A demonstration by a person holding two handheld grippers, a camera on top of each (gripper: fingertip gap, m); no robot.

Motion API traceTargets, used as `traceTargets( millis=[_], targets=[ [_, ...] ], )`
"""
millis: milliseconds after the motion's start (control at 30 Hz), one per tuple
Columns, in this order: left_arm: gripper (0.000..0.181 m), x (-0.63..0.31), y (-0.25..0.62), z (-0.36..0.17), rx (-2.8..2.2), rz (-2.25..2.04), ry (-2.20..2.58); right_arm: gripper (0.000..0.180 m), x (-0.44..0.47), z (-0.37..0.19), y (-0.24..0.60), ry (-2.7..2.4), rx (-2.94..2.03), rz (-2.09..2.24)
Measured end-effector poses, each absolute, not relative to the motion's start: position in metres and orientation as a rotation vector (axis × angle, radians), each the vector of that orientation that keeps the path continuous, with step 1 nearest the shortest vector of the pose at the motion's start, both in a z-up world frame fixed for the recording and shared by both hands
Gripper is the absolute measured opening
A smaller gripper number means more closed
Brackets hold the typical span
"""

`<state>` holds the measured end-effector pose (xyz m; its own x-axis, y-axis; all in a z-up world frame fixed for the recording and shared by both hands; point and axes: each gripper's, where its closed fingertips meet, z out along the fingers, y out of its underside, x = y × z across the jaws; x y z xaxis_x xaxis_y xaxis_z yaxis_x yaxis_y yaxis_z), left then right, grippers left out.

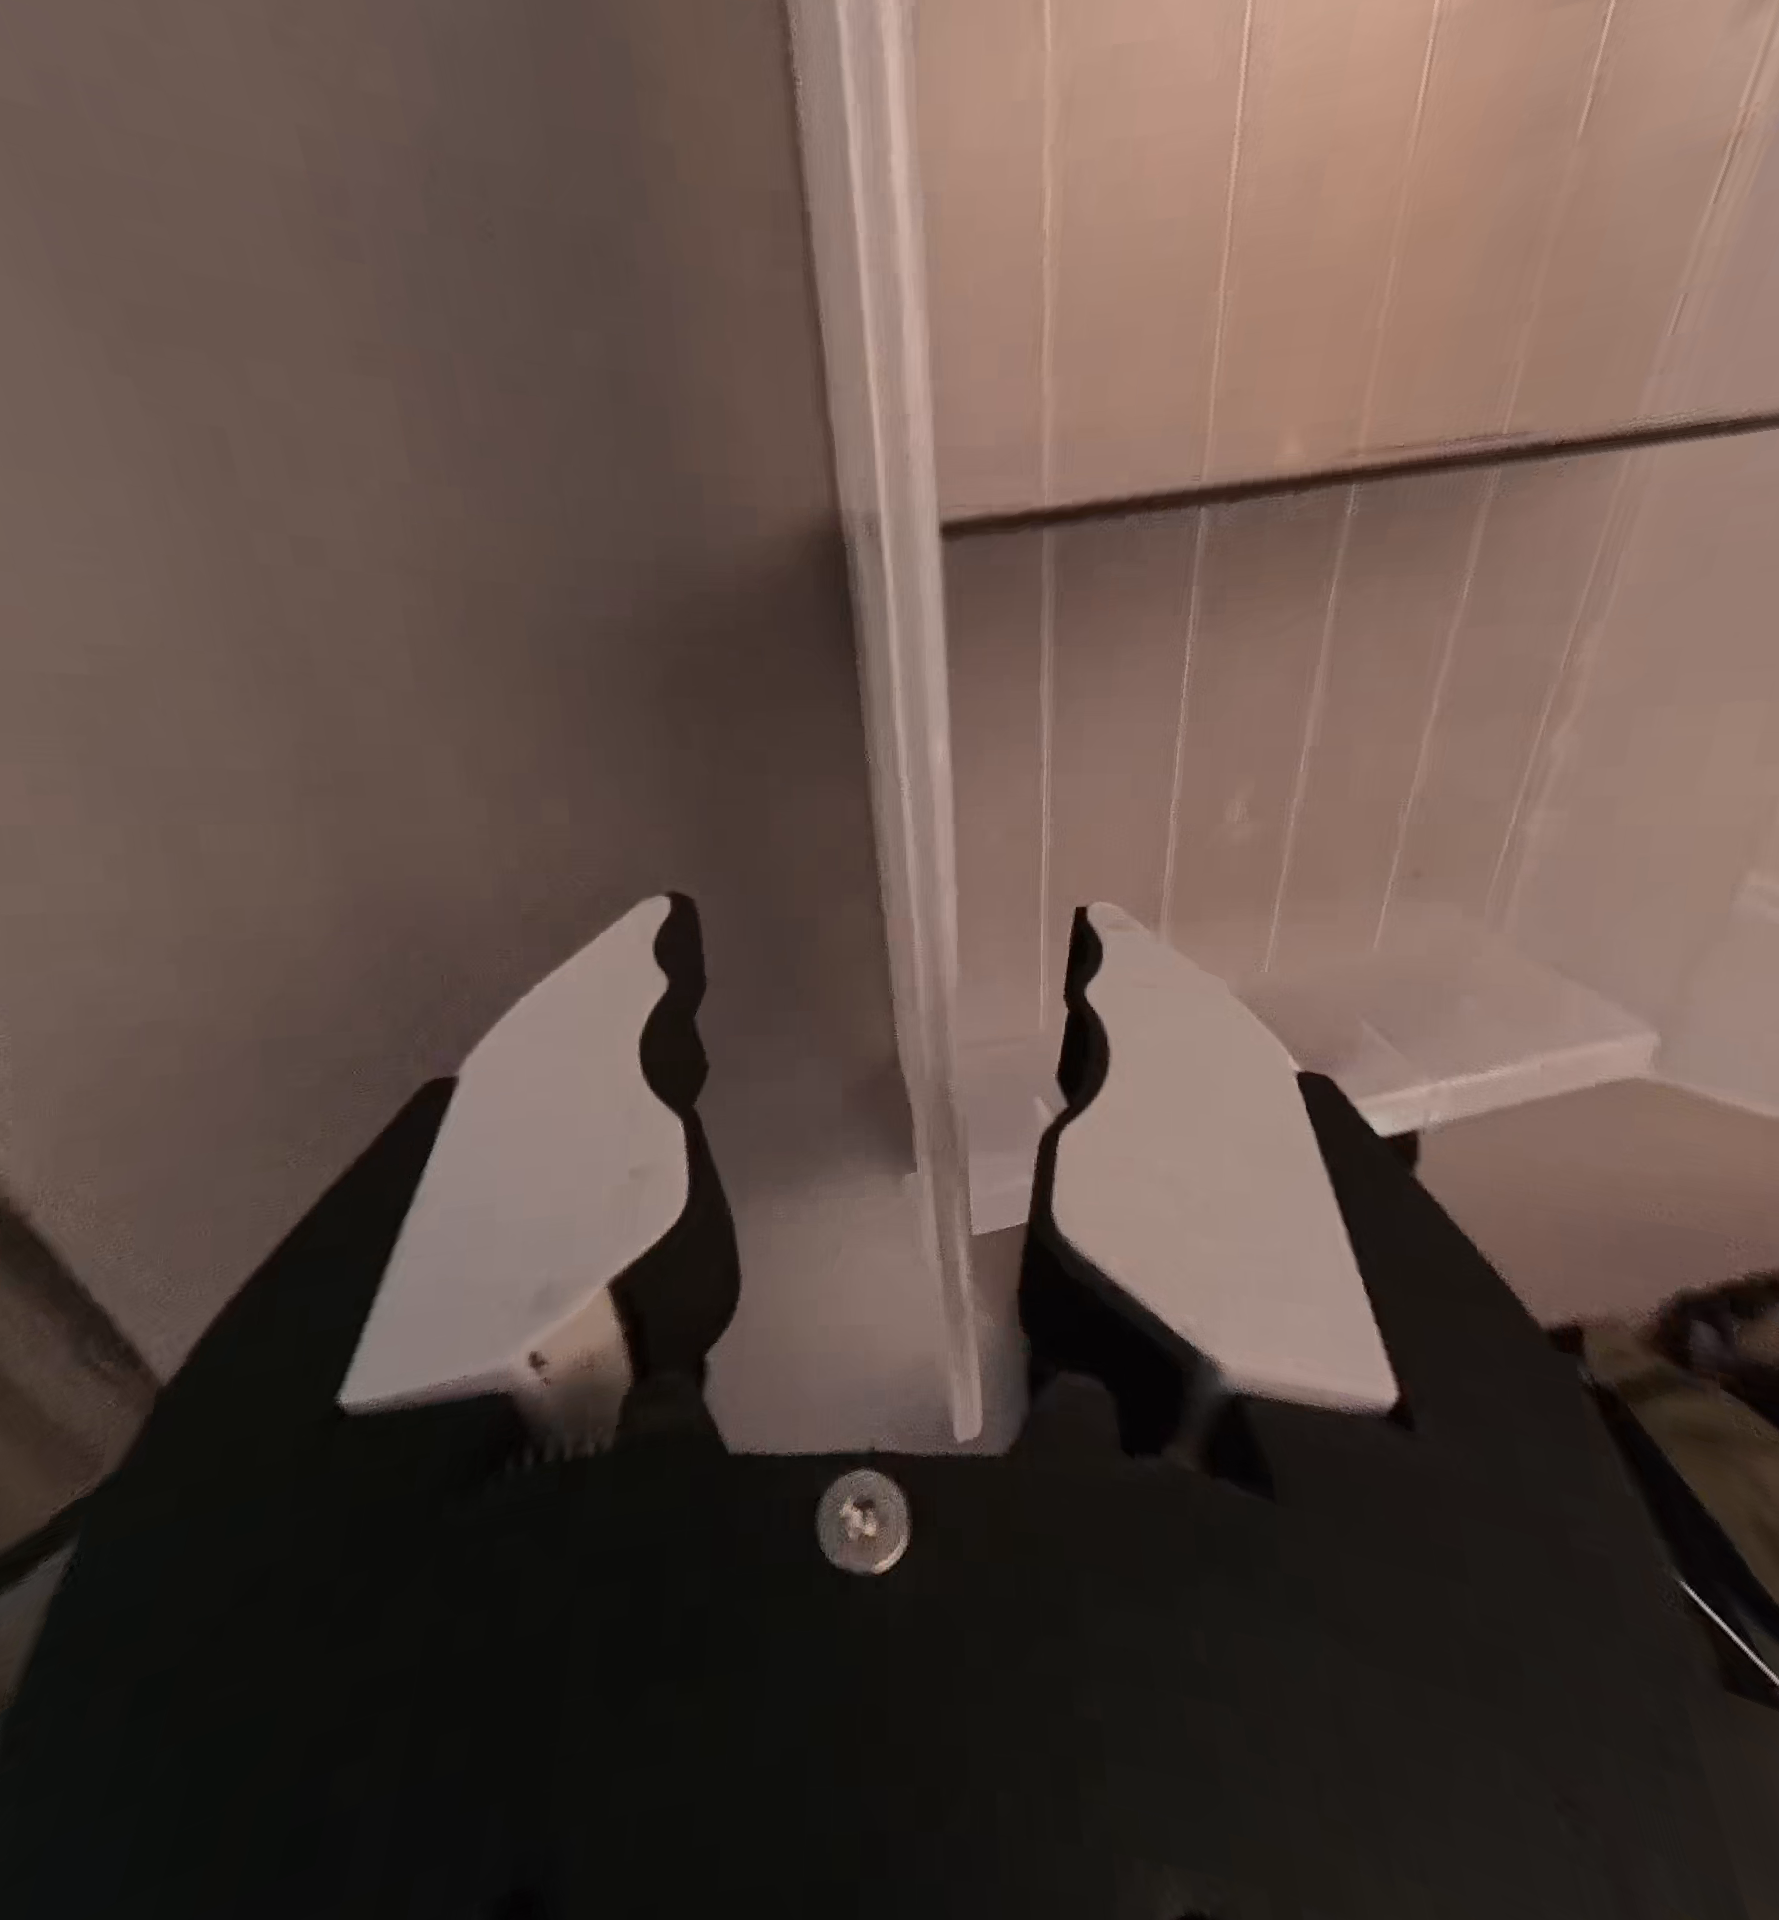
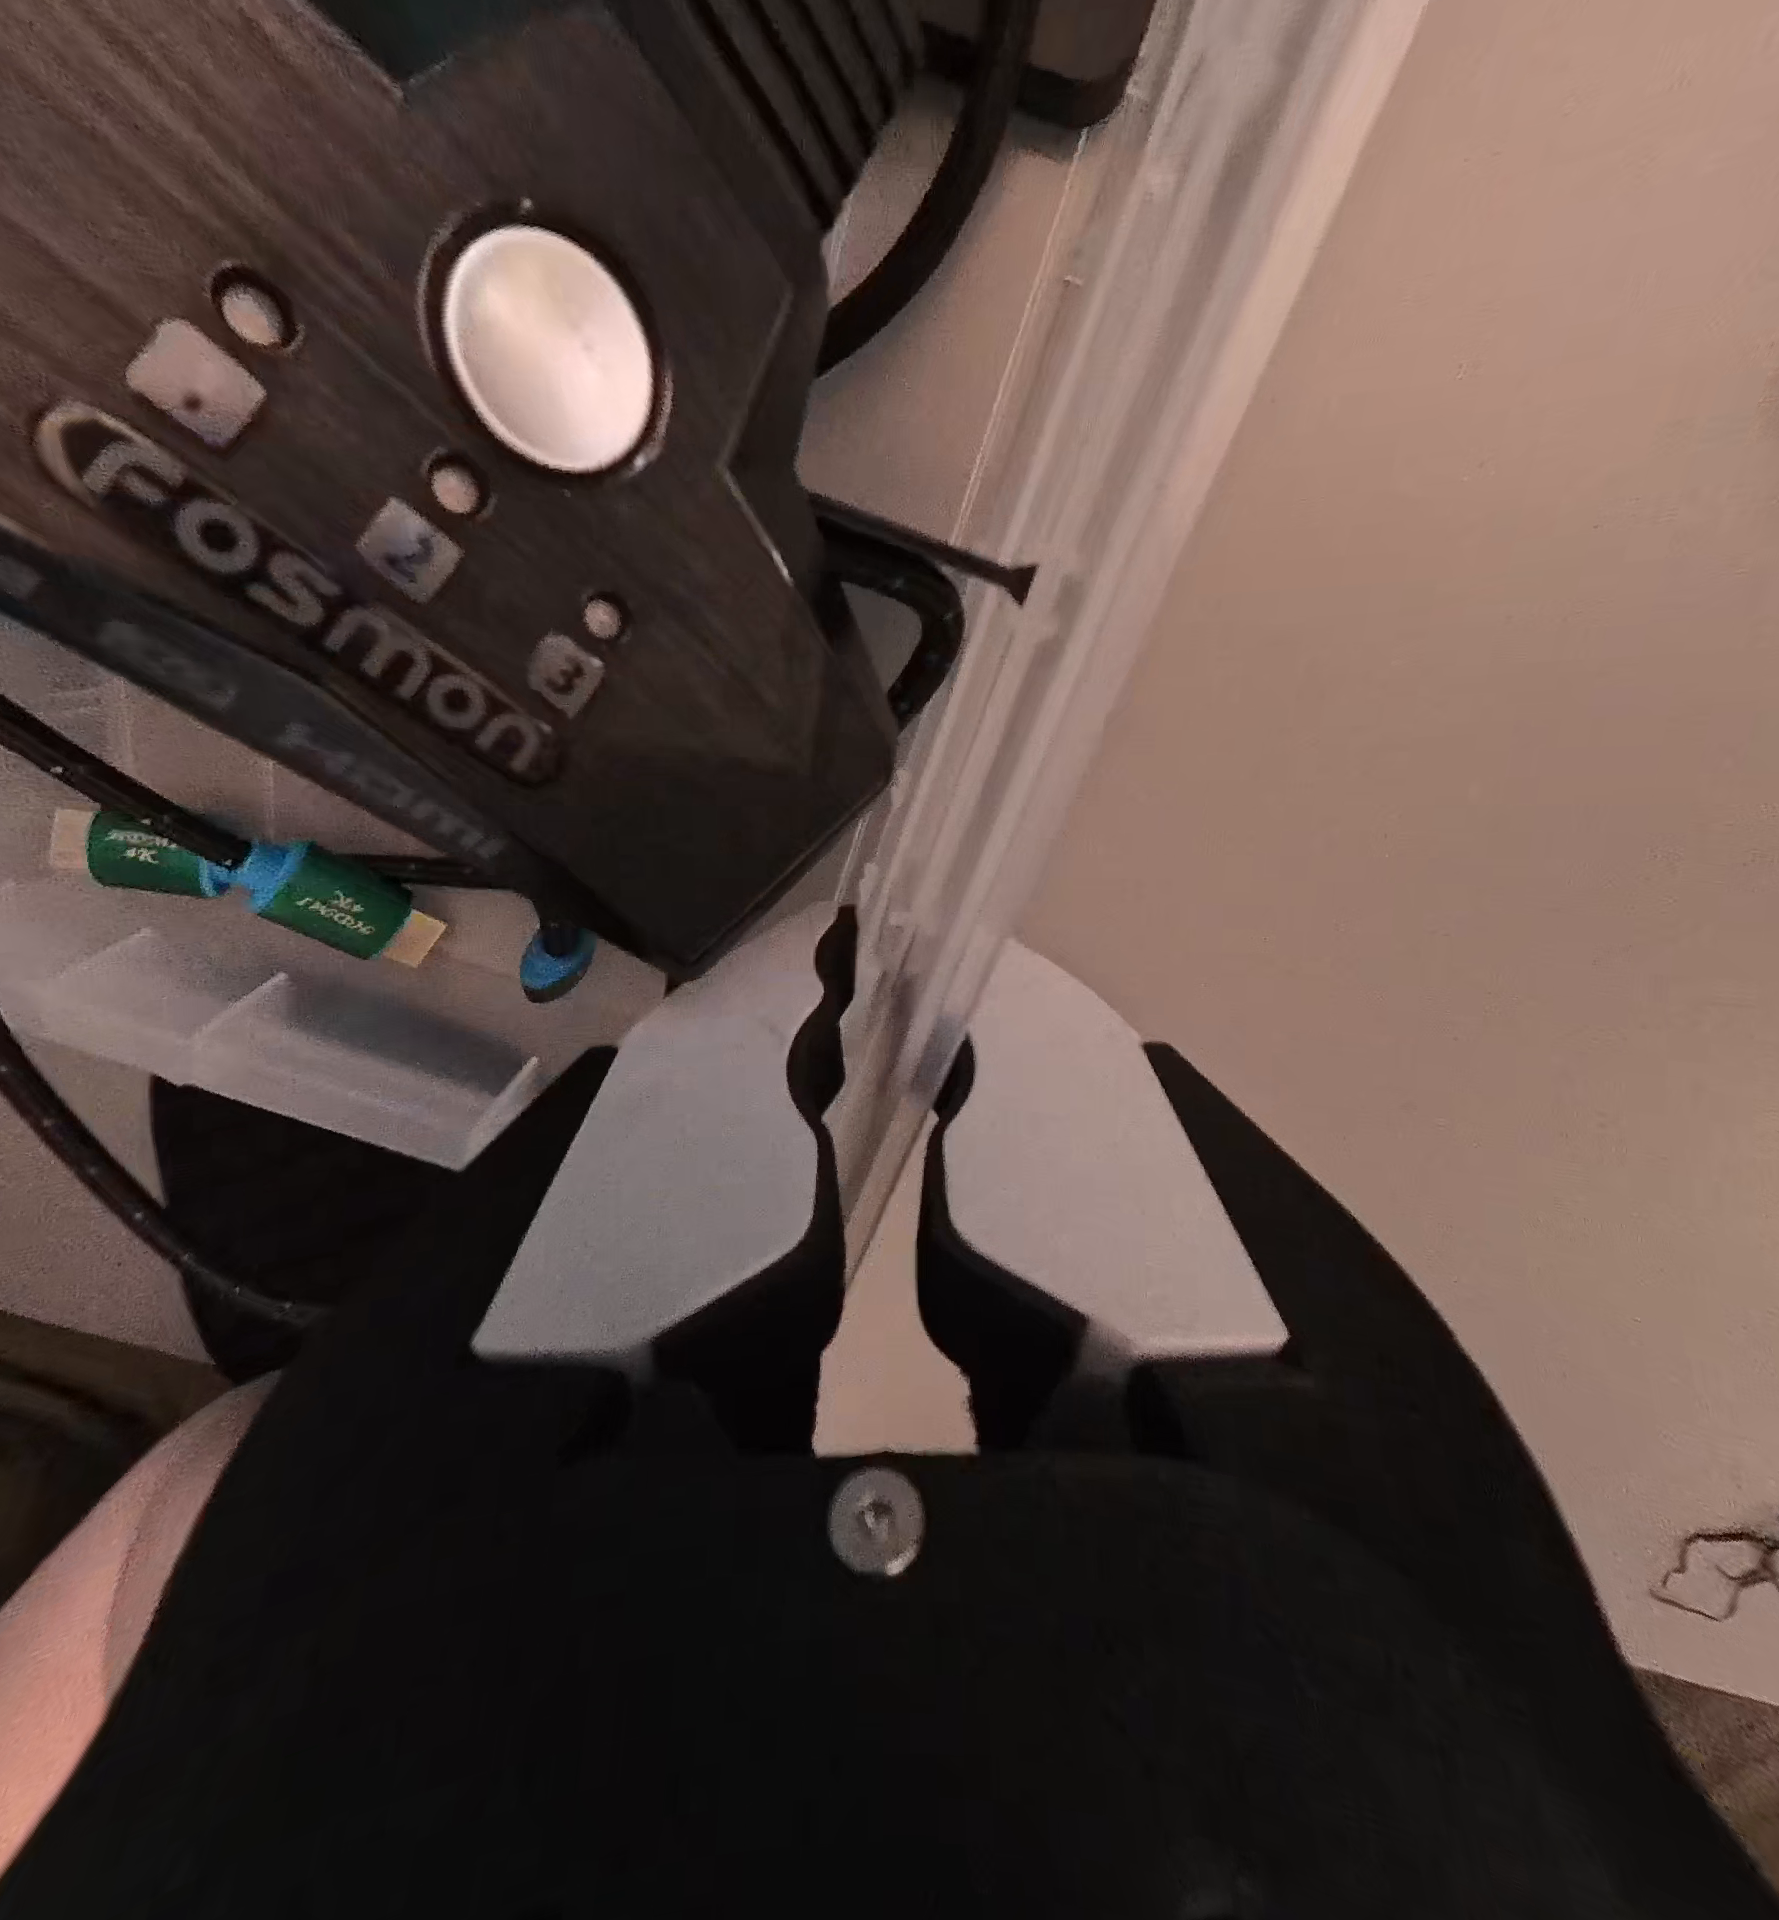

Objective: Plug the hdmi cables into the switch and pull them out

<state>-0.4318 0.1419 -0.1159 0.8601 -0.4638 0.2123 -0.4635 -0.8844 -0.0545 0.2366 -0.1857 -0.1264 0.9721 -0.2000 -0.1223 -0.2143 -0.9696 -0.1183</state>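
Right gripper (image 2: 890,1060) gripping clear panel (image 2: 1051,644), lettered black switch (image 2: 365,343)

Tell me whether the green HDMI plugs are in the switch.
Out: both green plugs lie loose in the clear tray, metal tips bare, beside the switch.

Both tools are up close to their cameras, one spread, one nearly pinched.

The left tool (image 1: 885,914) is holding its jaws well apart, its white fingers (image 1: 552,1164) with black wavy pads angling outward and gripping nothing. The right tool (image 2: 890,997) is sitting with its jaws drawn close together, only a narrow gap showing between its pads, and a thin clear edge is running through that gap; whether the pads are actually pressing on it is unclear. Both black bodies are filling the lower frame.
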Motion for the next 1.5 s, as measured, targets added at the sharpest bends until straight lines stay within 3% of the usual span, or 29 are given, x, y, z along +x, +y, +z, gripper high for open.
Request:
traceTargets(
  millis=[100,300,467,800,1033,1200,1333,1500],
  targets=[
    [0.045,-0.418,0.134,-0.126,-3.102,-0.456,0.801,0.009,0.226,-0.126,-0.178,0.252,-3.056,0.119],
    [0.012,-0.389,0.127,-0.134,-3.117,-0.192,1.091,0.009,0.187,-0.125,-0.152,0.181,-3.125,0.170],
    [0.025,-0.352,0.110,-0.140,-3.094,0.119,1.354,0.010,0.147,-0.124,-0.128,0.150,-3.188,0.180],
    [0.042,-0.314,0.079,-0.136,-2.988,0.216,1.609,0.028,0.120,-0.103,-0.104,0.101,-3.151,0.020],
    [0.044,-0.307,0.082,-0.081,-2.764,0.062,1.489,0.031,0.096,0.012,-0.057,0.025,-2.563,-0.198],
    [0.042,-0.294,0.079,-0.036,-2.519,-0.006,1.442,0.035,-0.080,0.090,-0.020,-0.587,-1.866,0.210],
    [0.041,-0.282,0.070,-0.020,-2.395,0.003,1.481,0.031,-0.123,0.021,0.016,-0.594,-2.110,0.199],
    [0.040,-0.272,0.061,-0.016,-2.316,0.043,1.550,0.047,-0.106,-0.057,0.040,-0.495,-2.461,0.027]
  ],
)
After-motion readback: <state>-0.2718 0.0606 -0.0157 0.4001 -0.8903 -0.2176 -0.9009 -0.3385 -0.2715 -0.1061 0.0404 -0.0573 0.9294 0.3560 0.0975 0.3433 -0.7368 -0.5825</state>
